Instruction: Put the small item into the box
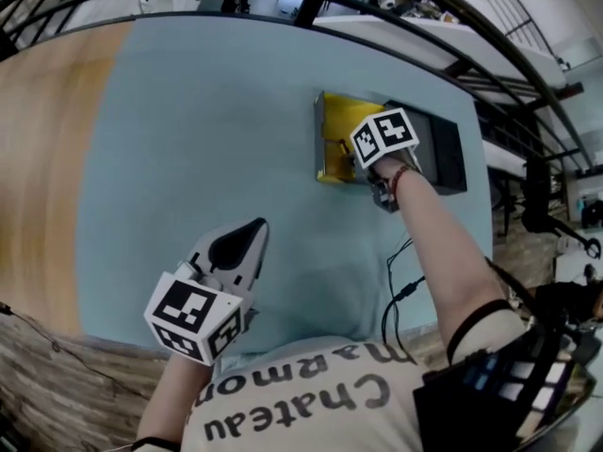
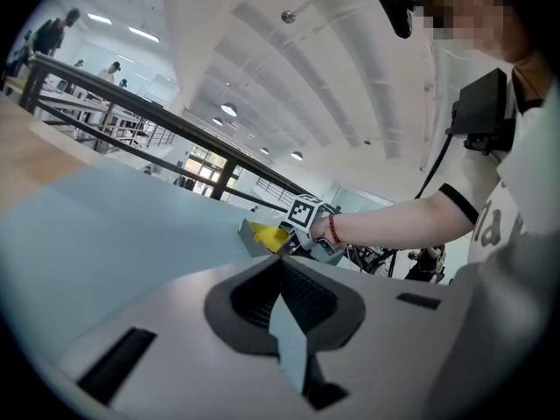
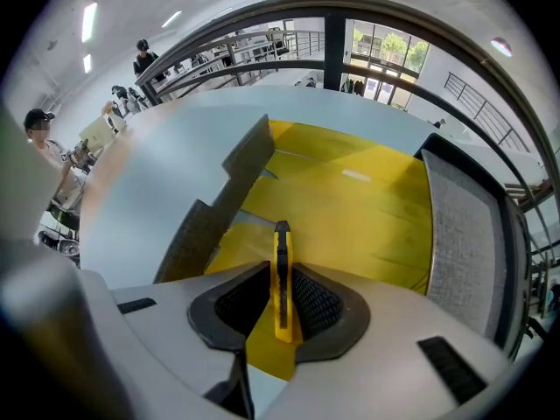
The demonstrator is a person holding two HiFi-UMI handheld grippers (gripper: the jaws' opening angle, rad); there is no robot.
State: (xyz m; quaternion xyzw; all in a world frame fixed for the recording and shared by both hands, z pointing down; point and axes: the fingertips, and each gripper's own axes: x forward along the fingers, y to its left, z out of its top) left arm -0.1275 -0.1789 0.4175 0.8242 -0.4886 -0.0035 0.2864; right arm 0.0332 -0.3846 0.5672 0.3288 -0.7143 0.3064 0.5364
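Ribbed black fingers of the right gripper (image 3: 280, 268) pinch a slim yellow-and-black plastic utility knife (image 3: 281, 291) over the yellow-lined grey box (image 3: 350, 204), at 1 o'clock on the pale-blue tabletop (image 1: 217, 130); the head view hides the knife. At 7 o'clock the left gripper (image 1: 243, 241) has its fingers pressed together.

Bright, even light from ceiling lights (image 2: 229, 109), upper frame; heavy fisheye bending at edges; my right gripper (image 3: 280, 274) blurs lower left.

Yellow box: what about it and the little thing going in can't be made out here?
- Head view: the marker cube covers part of the yellow box and all of the yellow item.
- Right gripper view: the right tool's pads hide the item's lower sides.
- Left gripper view: box too small.
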